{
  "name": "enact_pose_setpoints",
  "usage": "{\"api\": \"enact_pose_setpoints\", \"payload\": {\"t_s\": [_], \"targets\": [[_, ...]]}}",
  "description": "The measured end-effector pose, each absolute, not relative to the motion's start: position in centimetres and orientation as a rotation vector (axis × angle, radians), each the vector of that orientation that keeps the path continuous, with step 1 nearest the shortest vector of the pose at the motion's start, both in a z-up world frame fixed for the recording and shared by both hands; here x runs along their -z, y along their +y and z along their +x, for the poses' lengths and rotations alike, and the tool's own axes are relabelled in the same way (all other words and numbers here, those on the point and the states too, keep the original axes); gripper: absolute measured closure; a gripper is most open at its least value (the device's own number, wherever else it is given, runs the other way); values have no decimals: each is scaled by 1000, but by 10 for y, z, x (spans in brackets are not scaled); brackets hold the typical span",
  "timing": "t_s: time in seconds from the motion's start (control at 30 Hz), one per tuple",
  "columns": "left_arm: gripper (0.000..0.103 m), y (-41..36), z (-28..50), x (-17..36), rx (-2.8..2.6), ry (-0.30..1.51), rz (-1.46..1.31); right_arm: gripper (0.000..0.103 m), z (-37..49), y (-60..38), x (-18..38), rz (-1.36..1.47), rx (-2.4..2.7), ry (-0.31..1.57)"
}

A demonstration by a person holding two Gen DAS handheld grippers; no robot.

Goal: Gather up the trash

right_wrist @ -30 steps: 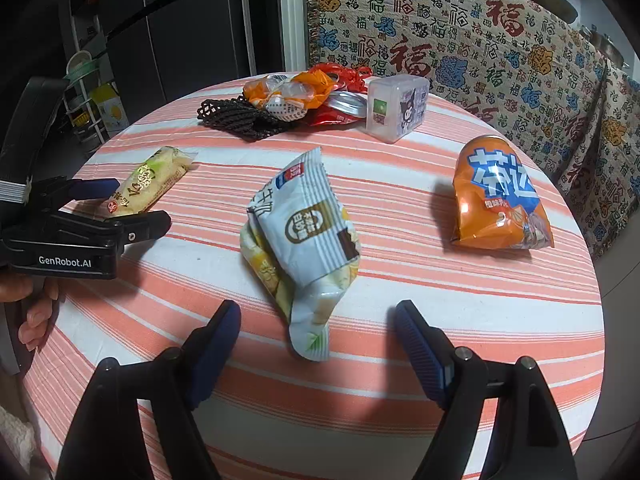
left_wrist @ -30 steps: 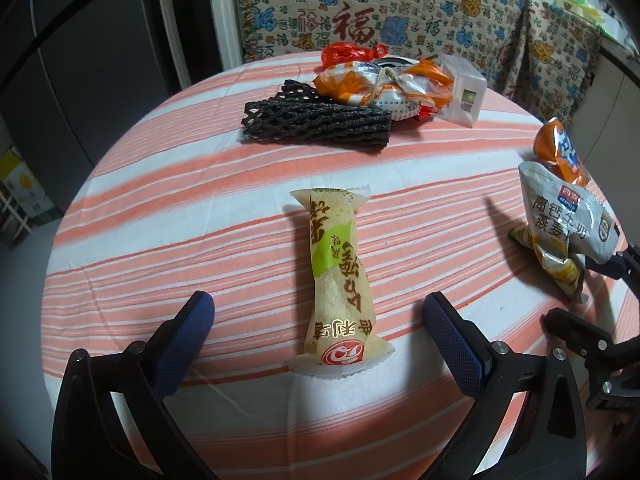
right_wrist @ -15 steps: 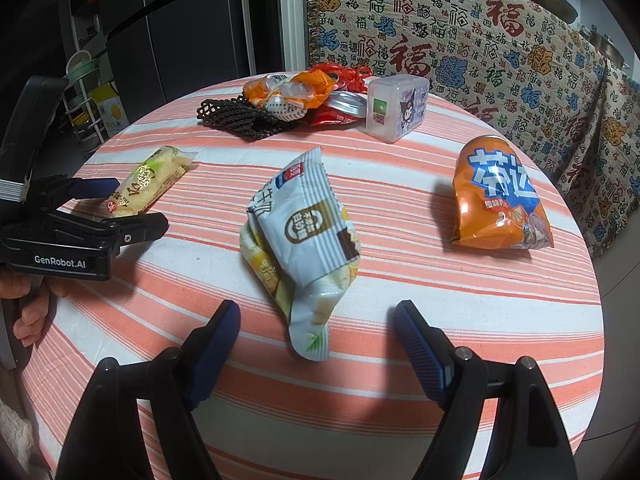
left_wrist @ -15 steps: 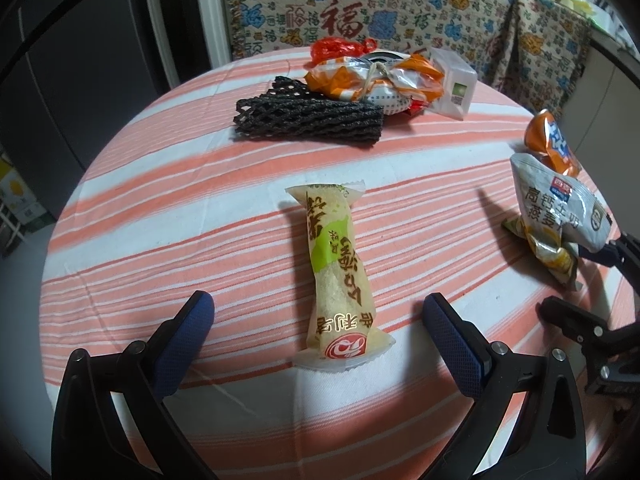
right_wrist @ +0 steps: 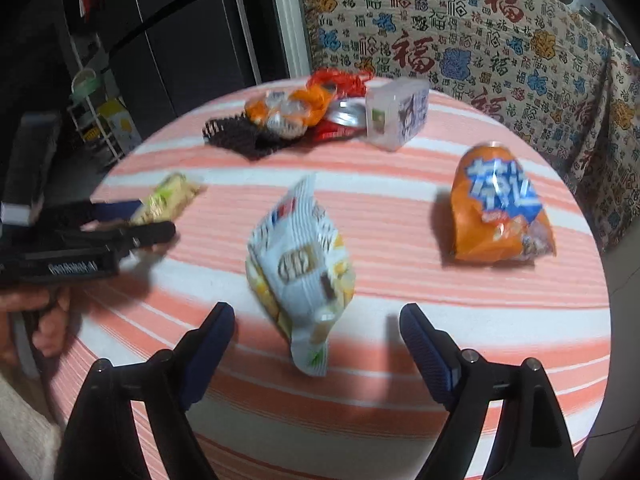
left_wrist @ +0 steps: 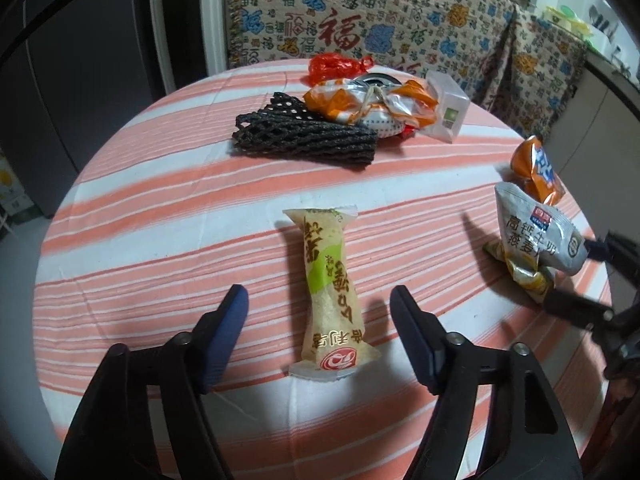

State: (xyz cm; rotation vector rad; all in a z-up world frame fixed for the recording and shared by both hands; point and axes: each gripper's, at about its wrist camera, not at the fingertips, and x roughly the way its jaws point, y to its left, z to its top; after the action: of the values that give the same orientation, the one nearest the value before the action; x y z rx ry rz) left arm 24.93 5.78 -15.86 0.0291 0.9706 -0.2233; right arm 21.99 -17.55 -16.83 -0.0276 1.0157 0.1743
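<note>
L claw (left_wrist: 318, 322): jaws spread but just been closing in; 1 yellow-green snack wrapper (left_wrist: 330, 294) lies flat between the pads, pads not touching it. Wrapper is long, near end sealed w/ a red logo, far end pointing away across the surface (left_wrist: 160, 216).

R claw (right_wrist: 316, 338): jaws spread wide, just been opening a bit; 1 white-grey snack bag (right_wrist: 302, 262) sits crumpled just ahead of and between the pads, no contact visible. R-wrist view is motion-blurred.

Surface: round, w/ orange-and-white striped cloth.

Item count, near to far:
- 1 yellow-green snack wrapper, L side, at L claw.
- 1 white-grey snack bag, centre-right, at R claw.
- 1 orange chip bag (right_wrist: 498, 212) w/ blue lettering, right of the white-grey bag, well apart from it.
- 1 black foam net sleeve (left_wrist: 304, 138), far side.
- 1 orange-and-silver wrapper bundle (left_wrist: 372, 106), touching the net's far edge.
- 1 red plastic bag (left_wrist: 338, 66), behind the bundle.
- 1 round metal lid (right_wrist: 348, 114), partly hidden by the bundle.
- 1 clear plastic box (right_wrist: 396, 114), right of the bundle.

A person's hand (right_wrist: 24, 316) grips the L claw's handle at the left edge of the R-wrist view. Behind the surface: patterned cloth (left_wrist: 400, 24) w/ red characters.
</note>
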Motion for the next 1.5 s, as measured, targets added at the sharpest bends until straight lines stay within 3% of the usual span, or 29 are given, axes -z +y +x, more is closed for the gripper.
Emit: {"api": "enact_pose_setpoints", "payload": {"t_s": [0.13,0.2,0.23,0.27,0.37,0.97,1.5], "targets": [[35,56,251,159,218,969,37,16,234,-167,153,-91,-208,1022],[44,55,251,159,215,965,47,18,243,-160,153,-121,-224,1043],[58,54,250,159,212,962,54,23,246,-158,154,-134,-229,1057],[81,55,250,159,215,961,57,59,249,-156,157,-145,-230,1074],[85,59,249,157,235,959,17,80,252,-161,156,-79,-239,1117],[88,3,215,130,404,893,-36,83,176,-254,110,74,-165,1008],[88,-232,173,84,785,871,45,83,116,-460,82,195,156,948]]}}
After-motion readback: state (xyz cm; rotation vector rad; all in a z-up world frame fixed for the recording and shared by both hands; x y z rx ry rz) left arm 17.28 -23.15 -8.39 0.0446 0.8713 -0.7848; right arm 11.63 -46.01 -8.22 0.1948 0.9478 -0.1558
